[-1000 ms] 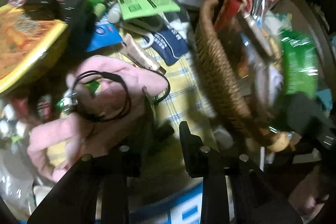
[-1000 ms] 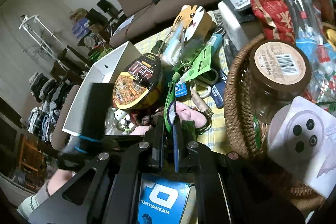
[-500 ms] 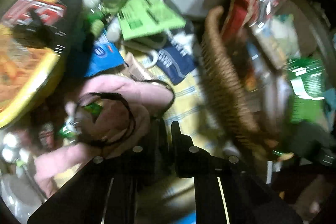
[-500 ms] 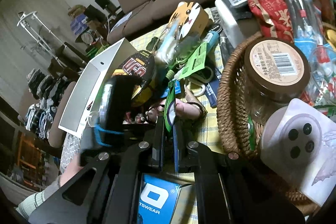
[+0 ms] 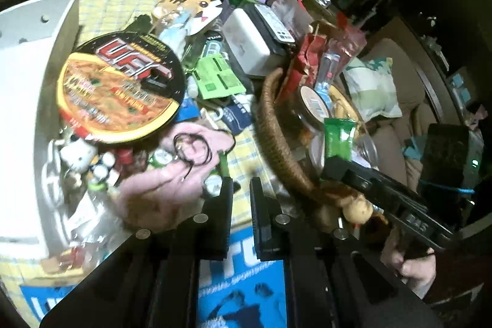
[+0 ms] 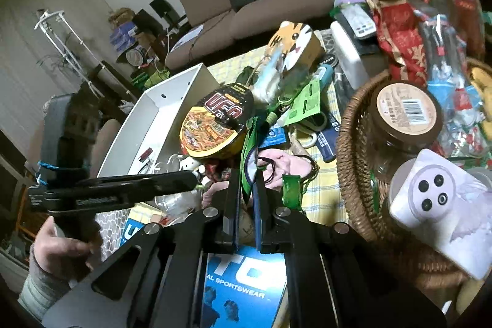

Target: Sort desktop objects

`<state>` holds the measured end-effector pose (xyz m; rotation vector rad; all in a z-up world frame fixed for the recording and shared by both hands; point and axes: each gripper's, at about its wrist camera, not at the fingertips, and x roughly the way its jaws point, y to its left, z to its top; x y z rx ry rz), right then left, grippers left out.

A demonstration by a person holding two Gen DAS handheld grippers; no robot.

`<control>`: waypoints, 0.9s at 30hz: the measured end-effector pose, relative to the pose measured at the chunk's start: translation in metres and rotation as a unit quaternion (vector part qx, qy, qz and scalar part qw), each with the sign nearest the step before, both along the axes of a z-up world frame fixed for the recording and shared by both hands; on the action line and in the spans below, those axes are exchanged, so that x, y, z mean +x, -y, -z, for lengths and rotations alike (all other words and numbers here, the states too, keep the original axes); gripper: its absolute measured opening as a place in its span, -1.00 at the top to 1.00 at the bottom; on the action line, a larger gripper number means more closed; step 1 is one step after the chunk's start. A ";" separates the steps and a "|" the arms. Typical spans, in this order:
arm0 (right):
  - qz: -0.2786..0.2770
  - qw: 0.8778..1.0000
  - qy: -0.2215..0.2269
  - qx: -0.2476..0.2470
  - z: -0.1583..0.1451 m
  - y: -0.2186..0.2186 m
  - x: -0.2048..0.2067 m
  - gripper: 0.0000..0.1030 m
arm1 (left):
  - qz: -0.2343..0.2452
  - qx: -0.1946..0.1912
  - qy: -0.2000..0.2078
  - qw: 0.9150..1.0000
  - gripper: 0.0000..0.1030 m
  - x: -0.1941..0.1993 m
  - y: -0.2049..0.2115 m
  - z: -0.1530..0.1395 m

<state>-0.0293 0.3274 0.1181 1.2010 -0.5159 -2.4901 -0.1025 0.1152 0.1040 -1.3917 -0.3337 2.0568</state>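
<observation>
my left claw (image 5: 240, 183) was spread a second ago, now pressed together on nothing, risen above the tabletop (image 5: 246, 149) | my right claw (image 6: 247, 174) keeps pinching a green tag (image 6: 249, 140) | pink cloth (image 5: 172, 183) with black cord (image 5: 192, 149) lies beside wicker basket (image 5: 273, 125) | cloth's near edge hidden behind my fingers

Black tongs (image 6: 246, 189) with silver screws; grey ribbed sleeve (image 6: 41, 291) (blue cord on handle).
</observation>
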 end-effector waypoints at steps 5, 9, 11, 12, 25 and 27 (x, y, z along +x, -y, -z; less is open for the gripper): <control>-0.041 0.999 0.002 -0.007 0.003 0.033 0.007 0.86 | -0.017 0.094 0.033 0.995 -0.24 0.007 0.024 0.010; -0.071 0.997 0.000 0.026 0.004 0.067 0.009 0.86 | -0.033 0.147 0.018 0.988 -0.56 0.008 0.035 0.003; -0.086 0.996 0.006 0.039 0.009 0.084 0.007 0.86 | -0.026 0.145 0.014 0.989 -0.58 0.006 0.034 0.002; -0.091 0.995 0.007 0.042 0.010 0.090 0.007 0.86 | -0.022 0.141 0.017 0.990 -0.58 0.004 0.032 0.005; -0.116 0.992 0.003 0.050 0.019 0.125 -0.002 0.79 | -0.033 0.140 0.015 0.990 0.52 -0.007 0.047 0.032; -0.111 0.993 0.015 0.049 0.021 0.119 -0.004 0.38 | -0.038 0.155 0.022 0.987 0.52 -0.011 0.053 0.034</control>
